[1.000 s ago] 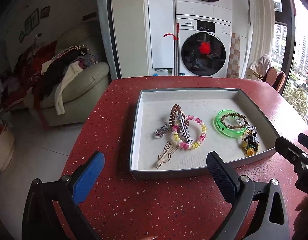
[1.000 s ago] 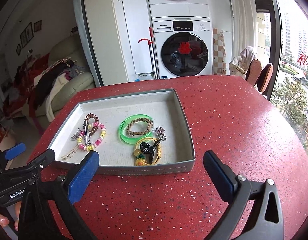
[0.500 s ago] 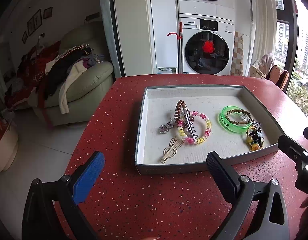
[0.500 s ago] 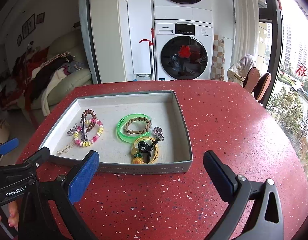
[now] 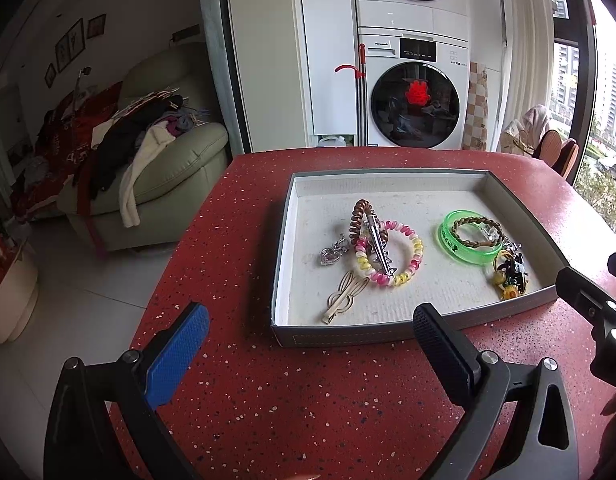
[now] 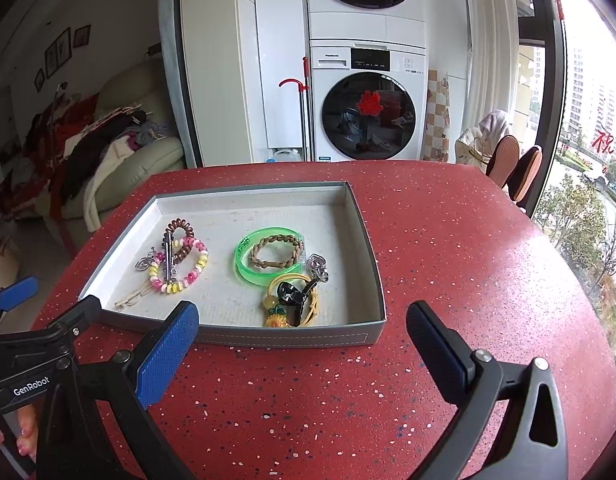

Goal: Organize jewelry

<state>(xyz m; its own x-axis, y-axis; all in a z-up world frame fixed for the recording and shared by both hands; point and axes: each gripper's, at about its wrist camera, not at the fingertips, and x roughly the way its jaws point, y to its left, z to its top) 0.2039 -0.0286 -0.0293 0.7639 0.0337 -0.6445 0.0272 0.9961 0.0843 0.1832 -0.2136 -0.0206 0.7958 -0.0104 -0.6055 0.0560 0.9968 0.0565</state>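
A grey tray (image 5: 340, 339) (image 6: 291, 338) with a white lining lies on the red speckled table and holds the jewelry. On its left side lie a pink-yellow bead bracelet (image 5: 408, 272) (image 6: 195, 268), a brown coil tie (image 5: 358, 216), a silver clip (image 5: 378, 248), a heart pendant (image 5: 328, 255) and a gold rabbit clip (image 5: 344, 298). On the right lie a green bangle (image 5: 464, 250) (image 6: 247, 268) ringing a braided band (image 6: 275, 256), and a yellow sunflower charm bunch (image 5: 508, 276) (image 6: 291, 304). My left gripper (image 5: 308, 340) and right gripper (image 6: 301, 338) are both open, empty, just short of the tray's near wall.
The table (image 6: 448, 248) ends at a window side on the right and drops to the floor on the left. Beyond it stand stacked washing machines (image 5: 414, 92), a sofa (image 5: 163, 168) heaped with clothes, and chairs (image 6: 512, 168). A hand (image 6: 23, 432) holds the left gripper.
Both grippers have drawn back and risen a little, so the tray sits slightly farther off and more centred. The jewelry has not moved and both grippers stay open.
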